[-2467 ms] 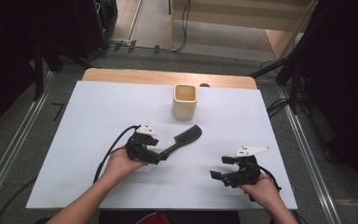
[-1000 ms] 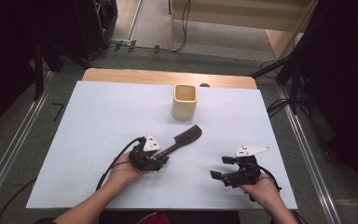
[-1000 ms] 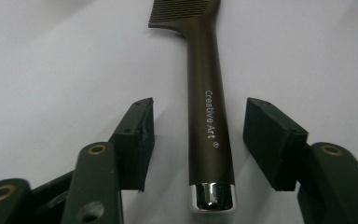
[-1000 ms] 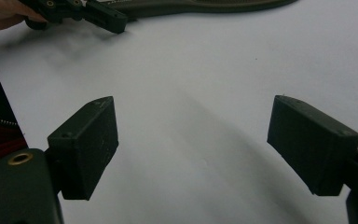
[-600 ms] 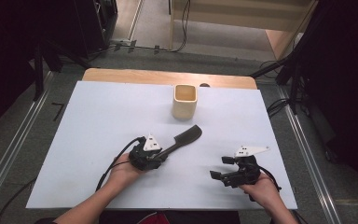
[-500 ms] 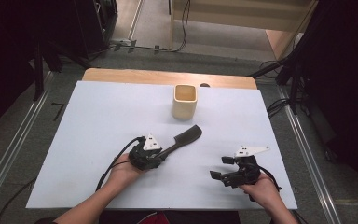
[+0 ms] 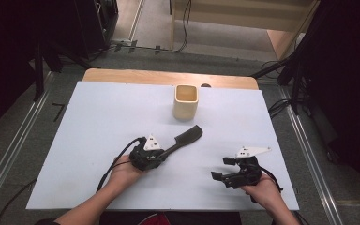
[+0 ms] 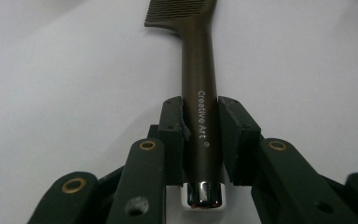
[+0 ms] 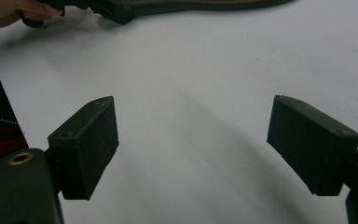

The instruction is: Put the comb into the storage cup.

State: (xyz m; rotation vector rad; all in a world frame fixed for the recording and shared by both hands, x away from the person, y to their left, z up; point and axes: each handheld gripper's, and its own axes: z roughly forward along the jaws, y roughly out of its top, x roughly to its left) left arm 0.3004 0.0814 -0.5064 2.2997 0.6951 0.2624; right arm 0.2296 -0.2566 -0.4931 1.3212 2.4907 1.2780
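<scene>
A dark brown comb (image 7: 187,138) lies flat on the white table top (image 7: 98,117), teeth toward the far right. Its long handle (image 8: 198,56) runs back between the jaws of my left gripper (image 7: 161,154). In the left gripper view the two pads (image 8: 235,135) press on both sides of the handle near its shiny end cap, so my left gripper (image 8: 200,135) is shut on it. Its jaws have just been closing on the handle. My right gripper (image 7: 219,176) rests low at the near right, open, with only bare table between the jaws (image 9: 191,144).
A cream square cup (image 7: 186,102) stands upright beyond the comb's toothed end, near the table's far edge. A wooden strip (image 7: 168,77) borders the far side. Metal rails run along both sides of the table.
Since the earliest frame my left gripper has shifted a little toward the near side along the comb's handle. The comb, the cup and my right gripper have kept still.
</scene>
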